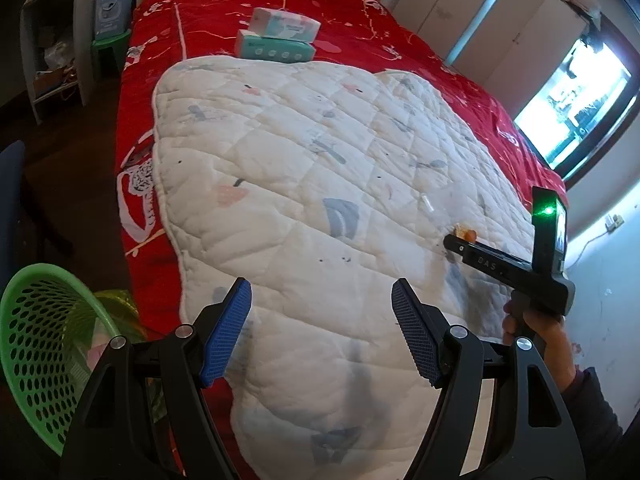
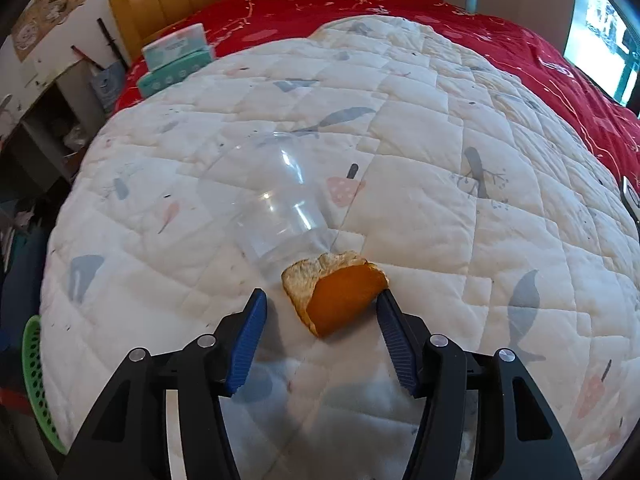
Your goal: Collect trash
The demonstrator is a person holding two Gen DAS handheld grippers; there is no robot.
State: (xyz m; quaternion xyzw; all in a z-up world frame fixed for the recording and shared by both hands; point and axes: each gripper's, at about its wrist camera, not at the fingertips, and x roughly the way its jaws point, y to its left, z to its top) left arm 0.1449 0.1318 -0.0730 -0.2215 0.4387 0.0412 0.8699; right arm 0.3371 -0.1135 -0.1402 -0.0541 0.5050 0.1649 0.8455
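A piece of orange peel (image 2: 336, 296) lies on the white quilt (image 2: 400, 160). My right gripper (image 2: 322, 302) is open around it, its right finger touching the peel's edge. A clear plastic cup (image 2: 276, 200) lies on its side just beyond the peel. In the left wrist view the right gripper (image 1: 452, 242) reaches in from the right, with the peel (image 1: 466, 233) at its tip and the cup (image 1: 427, 203) faint beyond it. My left gripper (image 1: 322, 298) is open and empty above the quilt's near part. A green perforated trash basket (image 1: 40, 336) stands at the lower left beside the bed.
Two tissue packs (image 1: 280, 36) are stacked on the red bedspread (image 1: 224, 12) near the headboard. A grey shelf unit (image 1: 52, 40) and a green stool (image 1: 110, 52) stand left of the bed. White wardrobes (image 1: 472, 12) and a window (image 1: 576, 104) are on the right.
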